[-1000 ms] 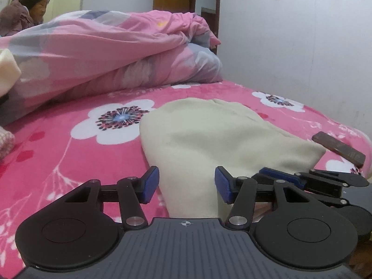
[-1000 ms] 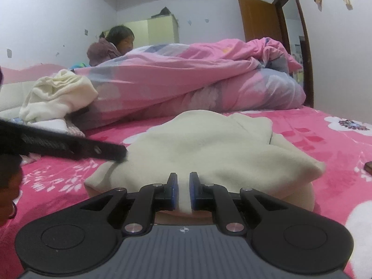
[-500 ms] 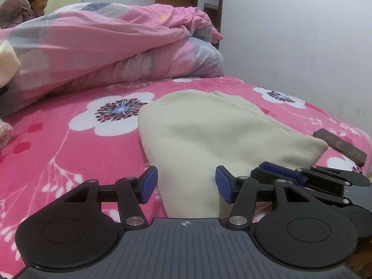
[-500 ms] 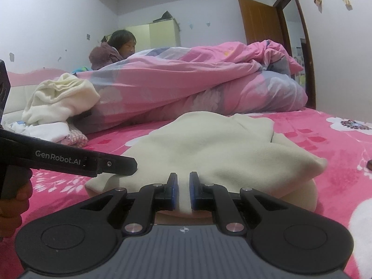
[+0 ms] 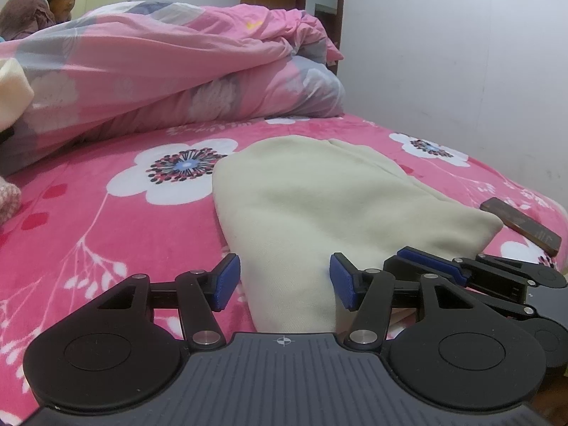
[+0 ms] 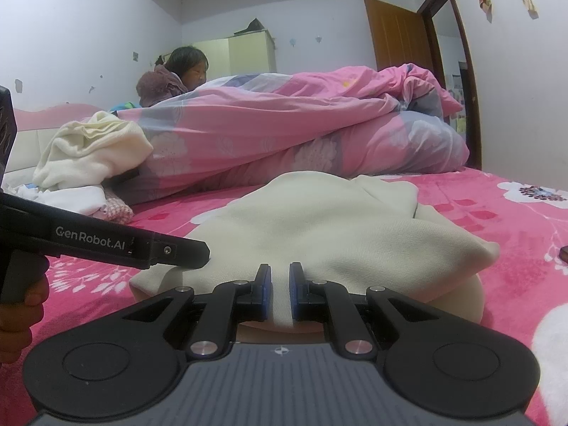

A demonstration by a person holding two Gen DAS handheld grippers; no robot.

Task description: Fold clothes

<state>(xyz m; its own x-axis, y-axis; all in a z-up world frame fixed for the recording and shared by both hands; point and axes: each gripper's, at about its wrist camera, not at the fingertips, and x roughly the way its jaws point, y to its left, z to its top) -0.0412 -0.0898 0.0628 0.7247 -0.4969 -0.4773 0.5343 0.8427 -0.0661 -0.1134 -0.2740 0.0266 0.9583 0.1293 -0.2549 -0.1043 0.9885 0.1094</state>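
Left claw: jaws spread, nothing pinched; the near edge of the cream garment lies between the blue pads without contact. In the right wrist view this claw's black body enters from the left, its tip at the garment's left edge. Garment: folded, lying on the pink floral bed, centre of both views. Right claw: jaws nearly together, pinching a fold of the garment's near edge. A dark flat object rests on the bed just right of the garment. Behind: a heaped pink quilt, loose pale clothes at its left end, and a person seated beyond.
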